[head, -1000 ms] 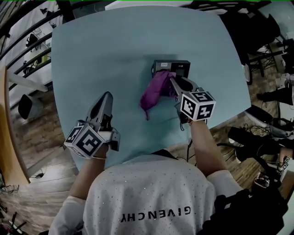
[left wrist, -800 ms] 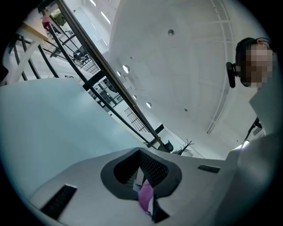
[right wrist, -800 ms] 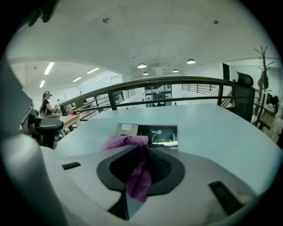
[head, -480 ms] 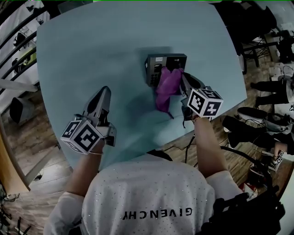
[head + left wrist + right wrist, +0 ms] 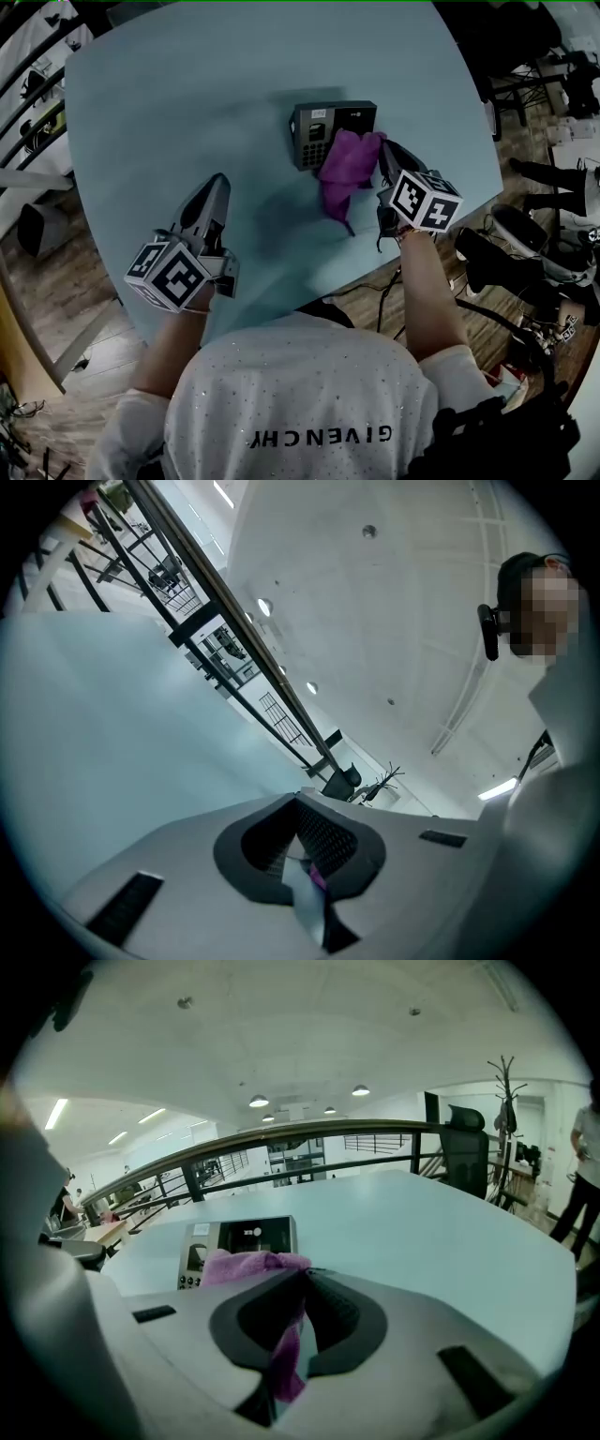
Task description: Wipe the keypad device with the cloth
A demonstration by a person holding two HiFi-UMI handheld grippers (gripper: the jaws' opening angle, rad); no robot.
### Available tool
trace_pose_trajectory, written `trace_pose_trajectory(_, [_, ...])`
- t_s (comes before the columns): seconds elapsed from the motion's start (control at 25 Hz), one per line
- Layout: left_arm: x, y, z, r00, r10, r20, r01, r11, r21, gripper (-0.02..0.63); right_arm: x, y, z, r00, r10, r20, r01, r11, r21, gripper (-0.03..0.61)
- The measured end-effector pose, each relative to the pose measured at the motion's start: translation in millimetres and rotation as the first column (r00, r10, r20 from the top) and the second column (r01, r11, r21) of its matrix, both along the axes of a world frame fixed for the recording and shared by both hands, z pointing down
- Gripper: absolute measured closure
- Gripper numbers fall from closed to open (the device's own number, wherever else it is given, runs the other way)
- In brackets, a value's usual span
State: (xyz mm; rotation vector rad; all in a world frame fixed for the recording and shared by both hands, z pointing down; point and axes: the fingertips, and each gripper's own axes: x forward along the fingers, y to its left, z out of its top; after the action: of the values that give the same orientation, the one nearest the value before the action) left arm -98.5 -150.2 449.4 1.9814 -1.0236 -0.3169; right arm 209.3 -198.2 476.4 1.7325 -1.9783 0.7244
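Note:
The keypad device is a dark box lying flat on the pale blue table; its keys and small screen show on the left side. A purple cloth drapes over the device's right part and hangs down toward me. My right gripper is shut on the cloth's upper edge, right next to the device. In the right gripper view the cloth bunches in front of the device and trails between the jaws of the gripper. My left gripper hovers over bare table to the left, shut on nothing.
The table's near edge runs just below my right hand. Chairs, cables and bags crowd the floor to the right. A railing, an office chair, a coat stand and a standing person lie beyond the table.
My right gripper has dragged the cloth rightward across the device, uncovering the keys on its left side. The left gripper has stayed about where it was.

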Motion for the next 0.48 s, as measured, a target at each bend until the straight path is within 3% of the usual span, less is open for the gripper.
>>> trace_pose_trajectory(0.24, [-1, 0, -1, 1.000, -0.002, -0.003, 0.002, 1.000, 0.006, 0.623, 22, 6, -9, 0.995, 0.097, 0.003, -0.097, 0.995, 0.023, 0.557])
trace_pose_trajectory(0.48, [-1, 0, -7, 1.000, 0.003, -0.010, -0.002, 1.000, 0.025, 0.623, 42, 19, -46, 0.988, 0.155, -0.002, -0.154, 0.982, 0.113, 0.558])
